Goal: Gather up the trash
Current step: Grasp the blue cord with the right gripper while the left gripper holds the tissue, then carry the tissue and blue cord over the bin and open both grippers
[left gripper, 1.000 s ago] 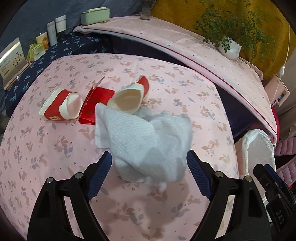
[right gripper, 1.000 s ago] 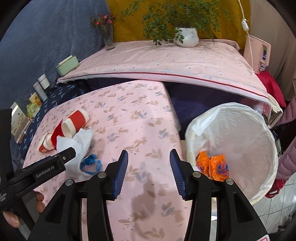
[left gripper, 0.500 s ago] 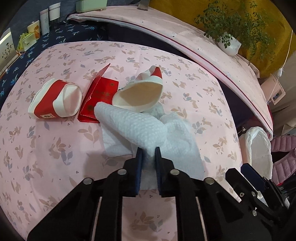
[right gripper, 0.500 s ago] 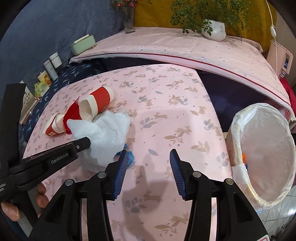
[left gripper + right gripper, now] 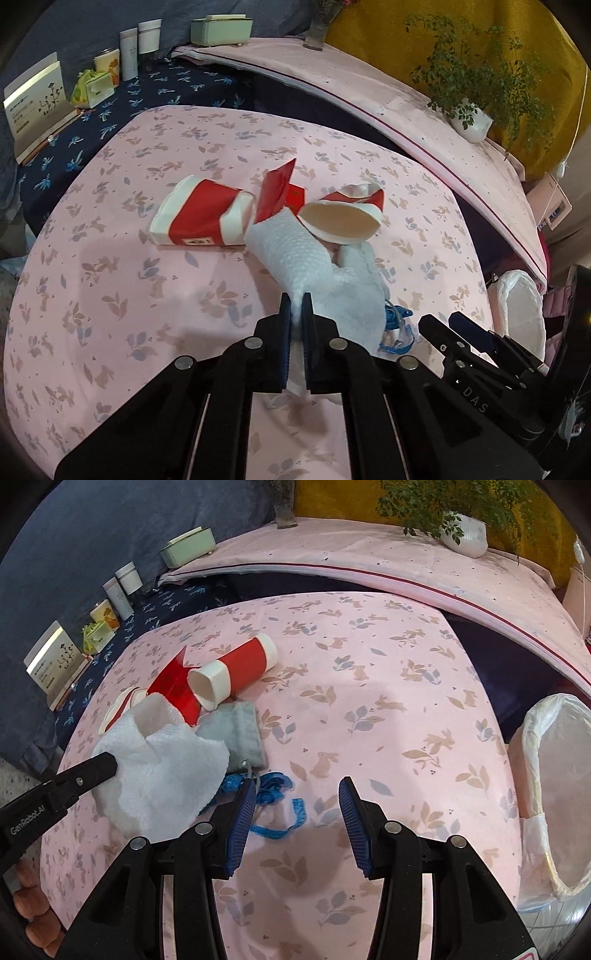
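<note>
Two grippers work over the pink floral counter (image 5: 388, 686). The left gripper (image 5: 295, 314) has just clamped its jaws down on the white paper towel (image 5: 295, 254), pinching a fold of it between the pads; the towel's loose end trails ahead of that gripper. Just beyond the towel lie a crushed red-and-white paper cup (image 5: 199, 221), a red packet (image 5: 275, 188) and a second paper cup (image 5: 341, 218) with its mouth facing the camera. The right gripper (image 5: 297, 808) hangs with its jaws parted and nothing between them. Directly ahead of its left finger lies a blue tape measure (image 5: 275, 805), and a grey pouch (image 5: 238, 734) sits a little further on. To its right, past the counter edge, stands the lined trash bin (image 5: 554, 775).
</note>
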{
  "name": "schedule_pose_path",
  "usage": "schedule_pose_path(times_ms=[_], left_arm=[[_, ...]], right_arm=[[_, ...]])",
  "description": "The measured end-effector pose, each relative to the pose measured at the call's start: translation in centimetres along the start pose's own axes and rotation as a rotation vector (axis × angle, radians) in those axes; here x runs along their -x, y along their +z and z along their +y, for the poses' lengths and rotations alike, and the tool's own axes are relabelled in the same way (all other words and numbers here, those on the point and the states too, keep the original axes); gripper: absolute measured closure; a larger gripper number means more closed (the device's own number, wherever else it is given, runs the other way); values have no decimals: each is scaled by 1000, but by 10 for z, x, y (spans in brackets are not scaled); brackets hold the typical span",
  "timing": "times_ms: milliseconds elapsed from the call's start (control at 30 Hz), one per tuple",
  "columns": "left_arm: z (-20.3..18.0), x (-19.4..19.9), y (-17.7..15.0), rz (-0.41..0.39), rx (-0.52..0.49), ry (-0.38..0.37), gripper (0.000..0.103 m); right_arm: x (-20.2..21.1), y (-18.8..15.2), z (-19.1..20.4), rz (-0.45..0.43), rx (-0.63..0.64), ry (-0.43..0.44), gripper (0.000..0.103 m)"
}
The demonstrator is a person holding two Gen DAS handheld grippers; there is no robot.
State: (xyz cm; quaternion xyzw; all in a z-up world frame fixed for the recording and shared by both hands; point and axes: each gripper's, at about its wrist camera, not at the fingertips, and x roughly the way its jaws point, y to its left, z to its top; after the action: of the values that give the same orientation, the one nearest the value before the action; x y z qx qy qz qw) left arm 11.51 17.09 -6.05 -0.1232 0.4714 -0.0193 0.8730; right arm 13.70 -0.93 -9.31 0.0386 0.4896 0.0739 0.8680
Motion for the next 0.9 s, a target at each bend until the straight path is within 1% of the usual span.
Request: schedule_pose_path(times_ms=[100,333,433,500,567,733,767,800,900], left_arm=[[12,-1,-3,1,3,40,98],[27,-8,-10,24,19,56,98],[29,-9,-12,27,21,55,98],[28,-7,-12,25,18,54,98],[25,-4,-12,21,15,51,98],[16,5,-12,6,4,47,99],[13,7,-12,3,1,45,99],[11,9,-12,-1,-1,42,99],[2,16,-13,-12,-19,35,99]], right_arm=[[-10,-3,13,17,18,9,57],[-35,-5,28,57,40,13,57],[-45,-10,27,79,38,6,63],[-44,-11,26,67,49,2,67],[-43,-12,23,69,45,1,78],[-28,-16,8,57,13,20,84],[-25,-17,5,54,10,20,94],[-21,-18,2,56,4,27,97],[-8,-20,-7,37,-13,32,97]])
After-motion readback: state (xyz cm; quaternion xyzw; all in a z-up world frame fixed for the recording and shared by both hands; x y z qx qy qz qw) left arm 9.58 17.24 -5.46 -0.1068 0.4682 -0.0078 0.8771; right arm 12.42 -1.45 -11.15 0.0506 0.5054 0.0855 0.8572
